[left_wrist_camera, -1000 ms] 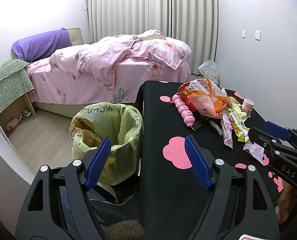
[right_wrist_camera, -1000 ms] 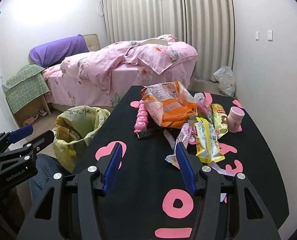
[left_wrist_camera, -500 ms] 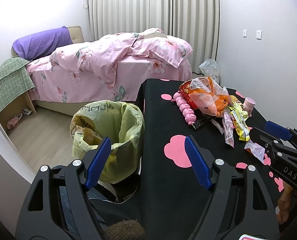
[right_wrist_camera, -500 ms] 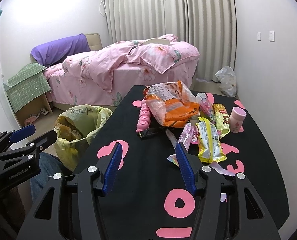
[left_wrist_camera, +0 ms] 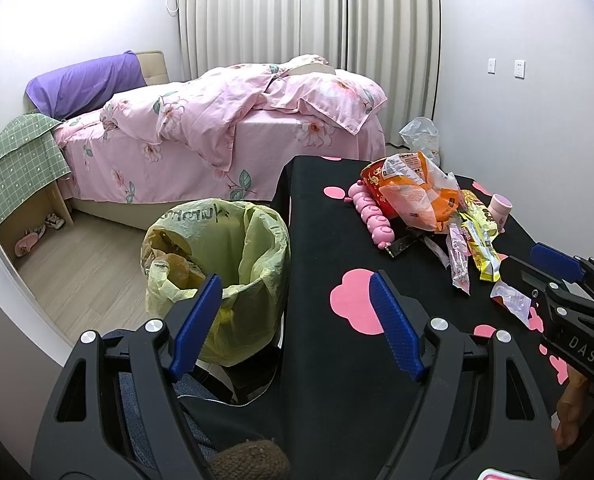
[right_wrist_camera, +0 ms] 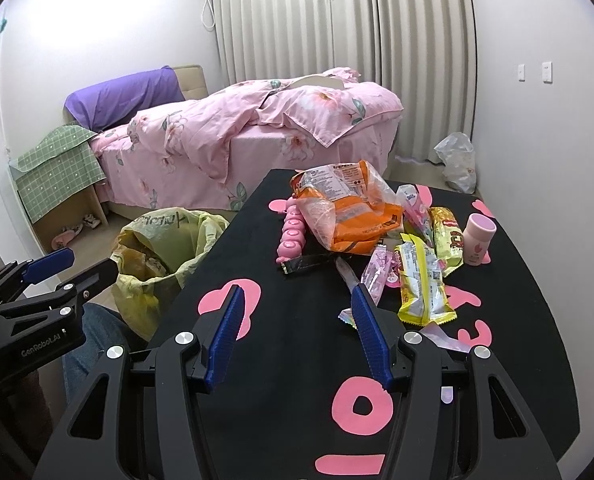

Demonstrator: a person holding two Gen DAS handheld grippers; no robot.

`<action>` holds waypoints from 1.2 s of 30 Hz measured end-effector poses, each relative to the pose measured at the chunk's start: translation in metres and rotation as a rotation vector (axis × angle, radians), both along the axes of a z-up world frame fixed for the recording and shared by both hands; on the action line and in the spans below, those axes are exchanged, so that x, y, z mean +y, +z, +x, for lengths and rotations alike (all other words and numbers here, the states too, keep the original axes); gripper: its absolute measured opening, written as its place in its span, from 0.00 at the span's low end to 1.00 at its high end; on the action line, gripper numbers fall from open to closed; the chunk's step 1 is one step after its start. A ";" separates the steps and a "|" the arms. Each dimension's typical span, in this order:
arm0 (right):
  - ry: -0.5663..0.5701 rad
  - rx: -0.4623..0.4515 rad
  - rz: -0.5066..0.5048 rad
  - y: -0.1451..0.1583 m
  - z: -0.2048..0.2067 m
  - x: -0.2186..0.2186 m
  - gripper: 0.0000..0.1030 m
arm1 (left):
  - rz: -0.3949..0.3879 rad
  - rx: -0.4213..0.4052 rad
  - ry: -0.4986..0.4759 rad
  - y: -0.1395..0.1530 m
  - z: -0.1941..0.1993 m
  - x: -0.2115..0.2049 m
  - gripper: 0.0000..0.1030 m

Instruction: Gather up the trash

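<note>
Wrappers lie in a heap on the black table (right_wrist_camera: 297, 360): an orange snack bag (right_wrist_camera: 353, 212) (left_wrist_camera: 417, 196), yellow packets (right_wrist_camera: 419, 284) (left_wrist_camera: 481, 244), a pink wrapper (right_wrist_camera: 377, 272) and a small crumpled wrapper (left_wrist_camera: 511, 300). A bin lined with a yellow-green bag (left_wrist_camera: 221, 256) (right_wrist_camera: 161, 256) stands on the floor left of the table. My left gripper (left_wrist_camera: 297, 320) hangs open over the table's left edge, empty. My right gripper (right_wrist_camera: 297, 332) is open and empty, short of the heap.
A pink toy (right_wrist_camera: 293, 236) and a pink cup (right_wrist_camera: 479, 240) sit by the heap. Behind the table are a pink bed (left_wrist_camera: 225, 136), grey curtains and a plastic bag (right_wrist_camera: 457, 164) on the floor. A person's knee in jeans (right_wrist_camera: 93, 344) is at the near left.
Both views have tipped slightly downward and drawn a little back. Both grippers stay open and nothing on the table has moved.
</note>
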State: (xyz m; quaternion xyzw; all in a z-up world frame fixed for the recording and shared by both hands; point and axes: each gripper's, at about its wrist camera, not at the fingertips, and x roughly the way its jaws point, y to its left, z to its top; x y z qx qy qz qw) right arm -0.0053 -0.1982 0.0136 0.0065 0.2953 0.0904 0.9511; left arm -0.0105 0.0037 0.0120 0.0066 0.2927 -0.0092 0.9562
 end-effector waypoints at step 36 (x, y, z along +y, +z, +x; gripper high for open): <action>0.005 0.006 0.004 0.000 0.001 0.001 0.51 | -0.002 0.000 0.002 -0.002 -0.001 0.004 0.70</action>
